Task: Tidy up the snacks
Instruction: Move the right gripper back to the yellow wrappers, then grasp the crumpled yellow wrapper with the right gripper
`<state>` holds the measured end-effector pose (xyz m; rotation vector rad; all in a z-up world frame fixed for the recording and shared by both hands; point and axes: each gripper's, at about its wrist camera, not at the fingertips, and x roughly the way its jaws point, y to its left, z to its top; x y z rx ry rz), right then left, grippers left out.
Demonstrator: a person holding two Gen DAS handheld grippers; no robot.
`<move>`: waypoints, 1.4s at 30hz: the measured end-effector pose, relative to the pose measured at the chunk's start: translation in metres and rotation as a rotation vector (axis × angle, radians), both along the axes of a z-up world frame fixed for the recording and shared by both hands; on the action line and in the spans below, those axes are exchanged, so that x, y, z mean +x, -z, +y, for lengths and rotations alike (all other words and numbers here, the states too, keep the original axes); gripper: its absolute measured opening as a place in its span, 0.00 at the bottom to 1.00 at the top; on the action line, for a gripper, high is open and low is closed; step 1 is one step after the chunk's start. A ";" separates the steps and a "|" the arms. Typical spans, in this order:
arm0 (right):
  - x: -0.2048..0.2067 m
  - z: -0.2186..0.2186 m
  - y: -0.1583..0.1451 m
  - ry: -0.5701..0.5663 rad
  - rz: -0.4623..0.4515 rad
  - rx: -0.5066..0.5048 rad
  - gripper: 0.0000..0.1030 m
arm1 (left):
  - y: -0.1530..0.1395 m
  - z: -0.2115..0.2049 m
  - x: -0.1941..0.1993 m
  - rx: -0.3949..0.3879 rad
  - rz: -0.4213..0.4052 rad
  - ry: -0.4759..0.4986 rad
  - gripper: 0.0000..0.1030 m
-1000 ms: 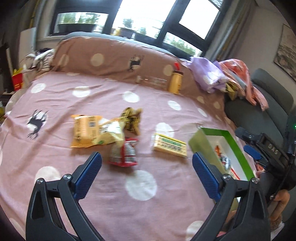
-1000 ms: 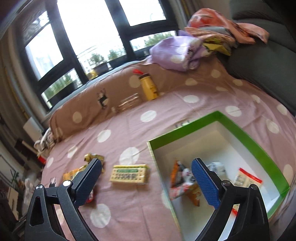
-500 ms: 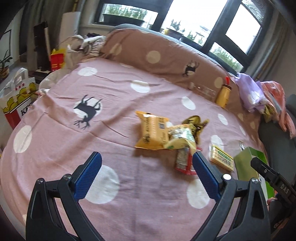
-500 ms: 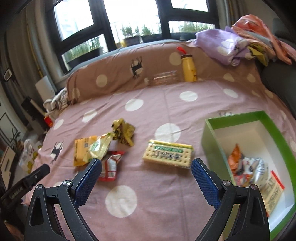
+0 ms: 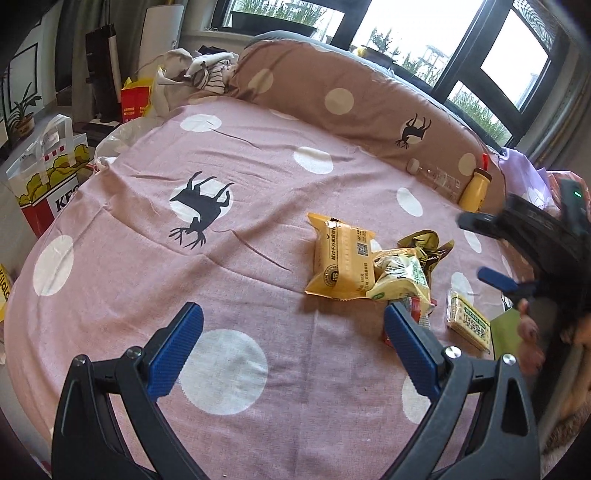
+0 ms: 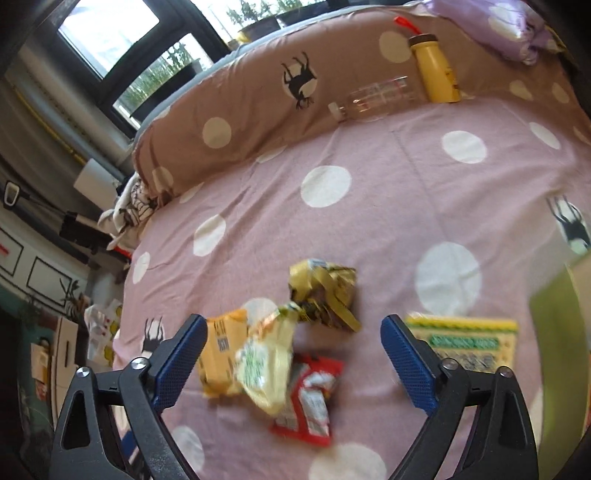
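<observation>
Several snack packs lie in a heap on the pink dotted bedsheet: a yellow packet (image 5: 341, 264) (image 6: 221, 354), a pale green packet (image 5: 400, 277) (image 6: 264, 362), a gold packet (image 5: 424, 245) (image 6: 323, 291) and a red packet (image 6: 310, 398). A flat cracker pack (image 6: 469, 343) (image 5: 467, 325) lies to their right, beside the green box (image 6: 554, 332) (image 5: 508, 332). My right gripper (image 6: 293, 354) (image 5: 480, 251) hovers over the heap. Its jaws are closing, wide apart, with the pale and red packets between them and untouched. My left gripper (image 5: 293, 343) is open over bare sheet, left of the heap.
A yellow bottle (image 6: 436, 70) and a clear bottle (image 6: 373, 98) lean on the brown dotted bolster (image 6: 258, 96) at the far edge. Purple cloth (image 6: 513, 26) lies far right. A printed takeaway bag (image 5: 48, 177) stands beyond the bed's left edge.
My right gripper has swung left from above the green box to above the snack heap, its jaws slightly narrower. The left gripper has shifted left, away from the box.
</observation>
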<state>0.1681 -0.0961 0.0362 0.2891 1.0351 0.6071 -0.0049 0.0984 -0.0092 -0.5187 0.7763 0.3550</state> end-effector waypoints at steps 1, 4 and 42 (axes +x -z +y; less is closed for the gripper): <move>0.005 0.008 0.005 0.008 0.010 -0.018 0.86 | 0.001 0.001 0.000 -0.003 0.003 -0.001 0.96; 0.016 0.017 0.024 0.083 0.052 -0.059 0.81 | 0.004 0.004 0.001 -0.013 0.017 -0.005 0.96; -0.113 -0.050 0.048 -0.192 0.027 -0.165 0.49 | 0.012 -0.035 0.006 0.016 0.069 0.116 0.95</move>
